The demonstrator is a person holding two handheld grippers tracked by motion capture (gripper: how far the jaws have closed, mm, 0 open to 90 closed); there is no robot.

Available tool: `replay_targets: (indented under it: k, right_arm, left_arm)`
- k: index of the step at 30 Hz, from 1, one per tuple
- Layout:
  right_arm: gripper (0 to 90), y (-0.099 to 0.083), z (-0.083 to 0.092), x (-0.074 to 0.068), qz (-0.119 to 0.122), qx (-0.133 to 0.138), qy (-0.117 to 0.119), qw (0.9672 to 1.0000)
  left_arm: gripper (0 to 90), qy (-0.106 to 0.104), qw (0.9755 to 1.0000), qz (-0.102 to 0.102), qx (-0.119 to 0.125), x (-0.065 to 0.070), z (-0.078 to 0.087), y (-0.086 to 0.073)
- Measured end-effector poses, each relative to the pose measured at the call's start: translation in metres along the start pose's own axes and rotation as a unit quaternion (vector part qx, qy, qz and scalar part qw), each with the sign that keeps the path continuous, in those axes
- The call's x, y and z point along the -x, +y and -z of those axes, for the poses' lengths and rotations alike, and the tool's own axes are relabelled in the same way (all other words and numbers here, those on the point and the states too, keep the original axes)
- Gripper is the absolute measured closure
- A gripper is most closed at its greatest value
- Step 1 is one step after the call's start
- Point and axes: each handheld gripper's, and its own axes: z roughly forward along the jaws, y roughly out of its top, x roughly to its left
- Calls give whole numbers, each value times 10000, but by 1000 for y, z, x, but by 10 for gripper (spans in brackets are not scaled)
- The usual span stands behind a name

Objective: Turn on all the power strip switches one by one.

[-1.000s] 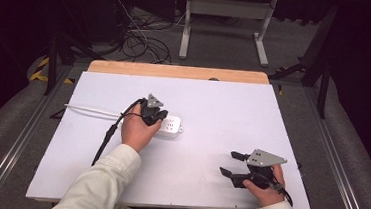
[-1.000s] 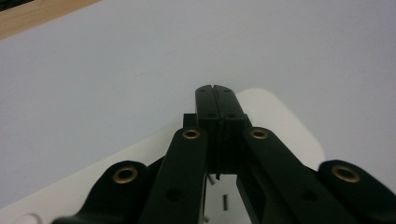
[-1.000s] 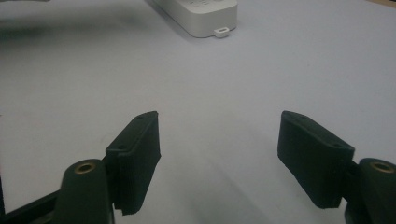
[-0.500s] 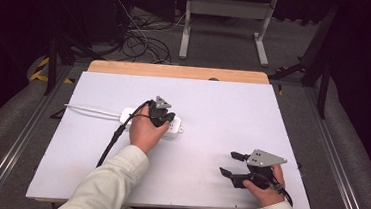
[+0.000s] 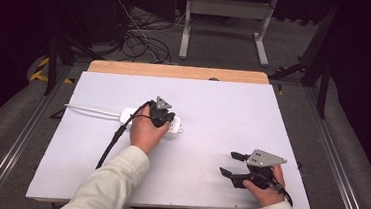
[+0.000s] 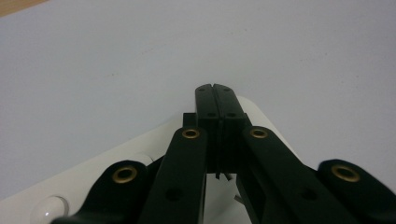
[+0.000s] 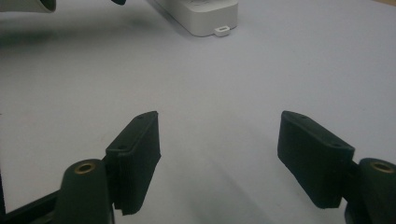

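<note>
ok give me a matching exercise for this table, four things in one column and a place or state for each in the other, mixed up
Things:
1. left hand-held gripper
2. right hand-held gripper
3. white plastic power strip
4. thin white cord

Places or states:
A. jaws wide apart over bare table
B. runs toward the table's left edge
C. jaws shut, above the strip
D. lies near the middle of the white table top

Pairs: 1-C, 2-A, 3-D, 4-B
</note>
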Motion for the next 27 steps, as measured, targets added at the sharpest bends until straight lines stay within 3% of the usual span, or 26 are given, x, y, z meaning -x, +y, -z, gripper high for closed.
replay_targets:
  k: [8, 12, 17, 19, 27]
  right_arm:
    - [307, 0, 0, 0, 0, 9, -3, 10000]
    - [307, 0, 0, 0, 5, -7, -9, 10000]
    - [307, 0, 0, 0, 3, -10, -10, 10000]
    - [307, 0, 0, 0, 6, -16, -10, 10000]
    - [307, 0, -1, -1, 24, -18, 8, 10000]
  left_arm:
    - [900, 63, 10000, 24, -10, 2, -1, 0]
    - [900, 155, 9998, -85, -32, 5, -2, 0]
    - [900, 118, 9999, 15, -106, 3, 0, 0]
    - [900, 208, 9996, -41, -183, 4, 1, 0]
    - [900, 207, 9997, -7, -164, 5, 1, 0]
